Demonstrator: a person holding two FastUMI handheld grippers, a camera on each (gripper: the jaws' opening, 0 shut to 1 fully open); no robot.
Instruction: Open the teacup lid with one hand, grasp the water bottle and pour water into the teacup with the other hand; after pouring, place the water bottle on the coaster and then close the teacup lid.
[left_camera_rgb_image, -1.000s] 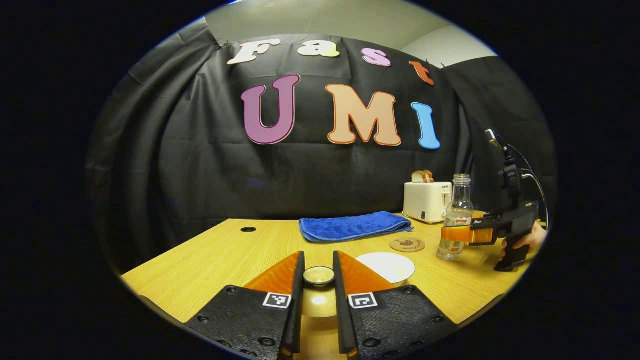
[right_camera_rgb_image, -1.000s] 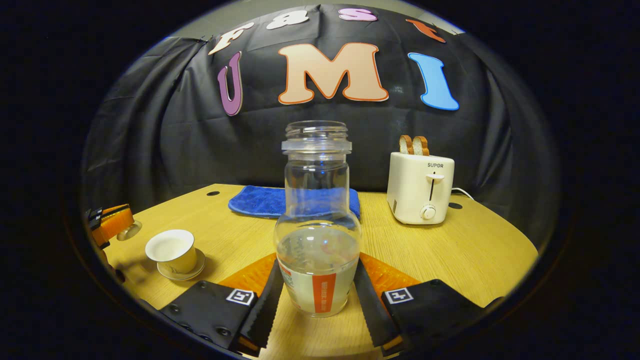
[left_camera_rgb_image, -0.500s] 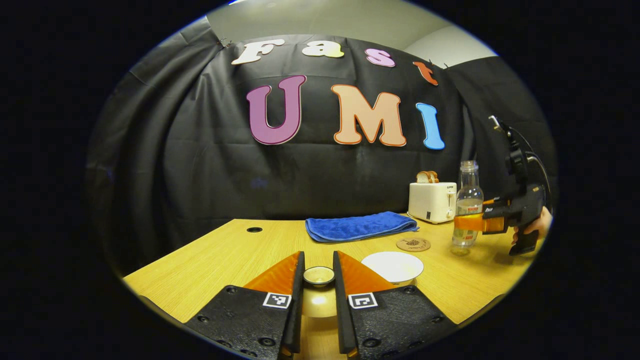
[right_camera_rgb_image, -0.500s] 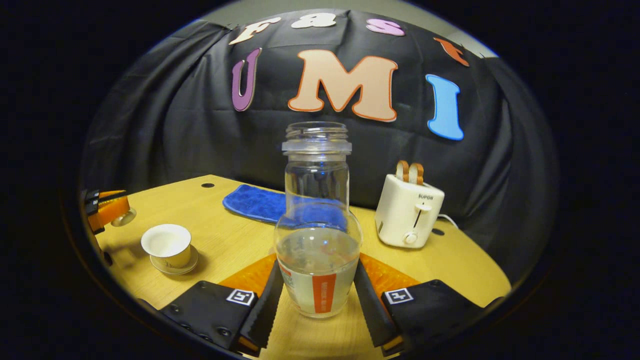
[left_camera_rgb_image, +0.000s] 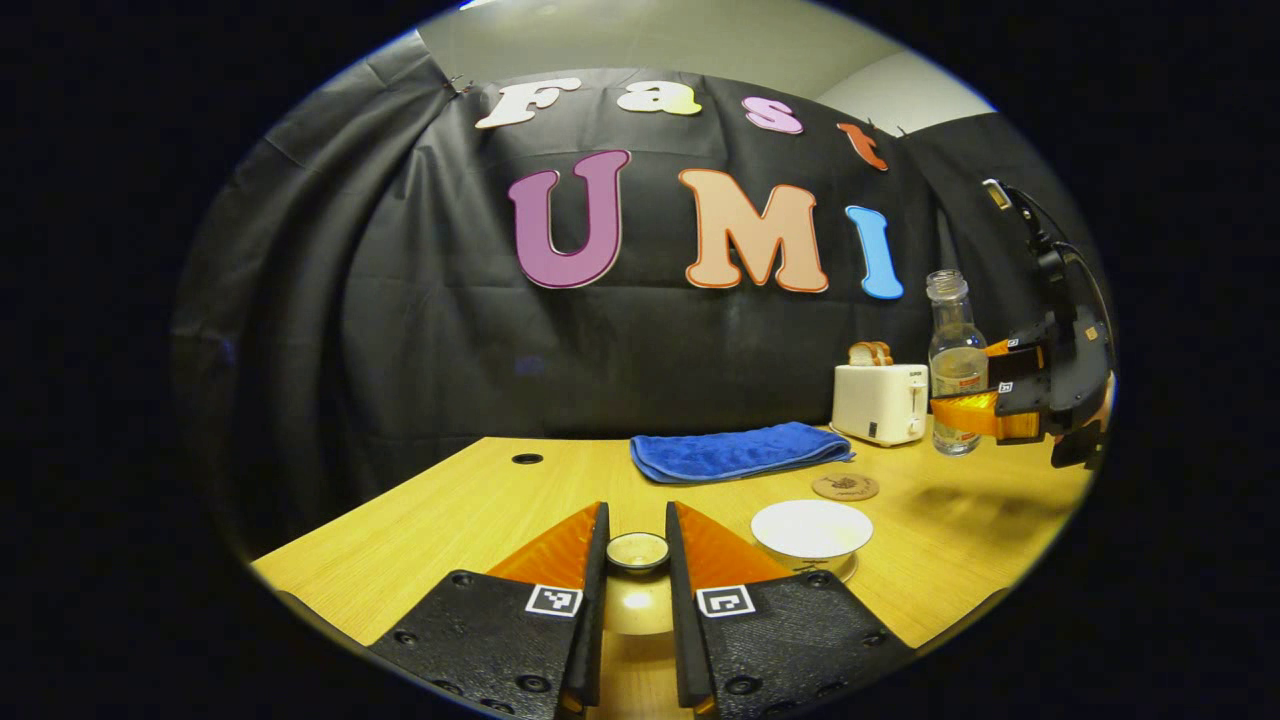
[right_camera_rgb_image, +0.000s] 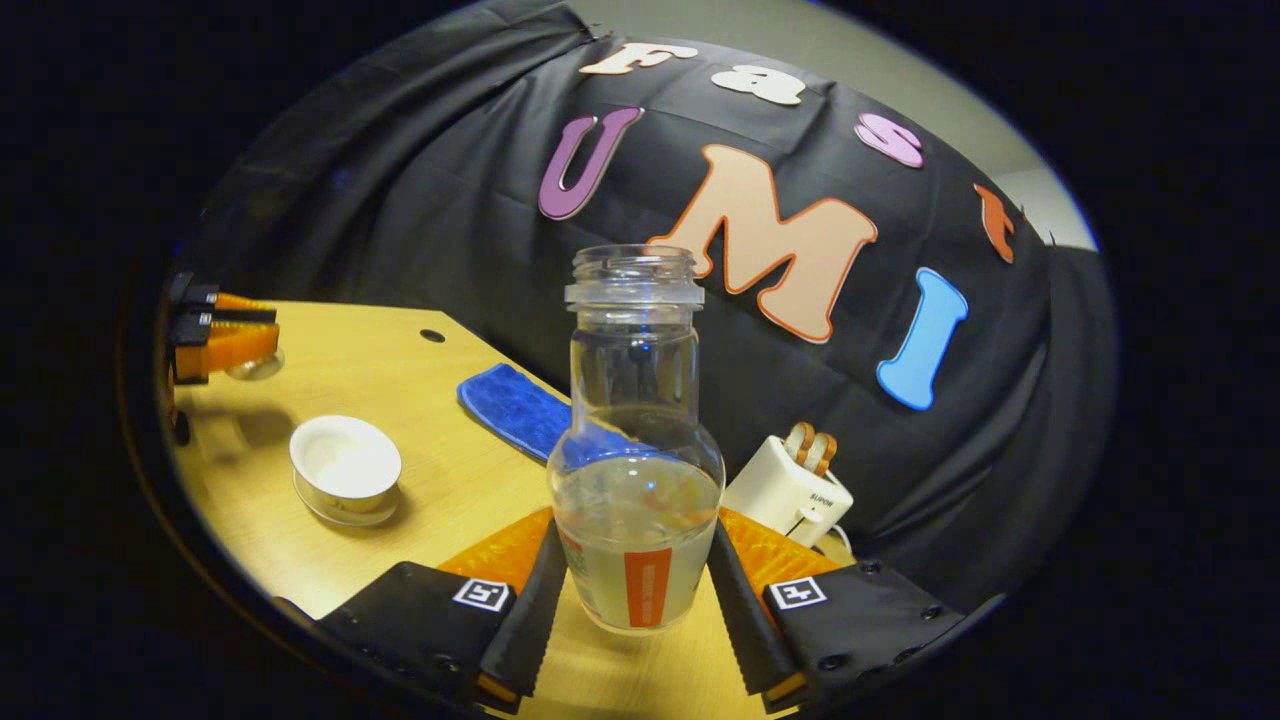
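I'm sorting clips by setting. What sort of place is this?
Likely a staged recording booth, not a real kitchen: a wooden table backed by draped black cloth, set with a toaster, a folded blue towel and a teacup.

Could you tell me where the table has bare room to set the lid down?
The widest bare patch of table lies left of the teacup, before the blue towel. It is crowded at the right, around the coaster and toaster.
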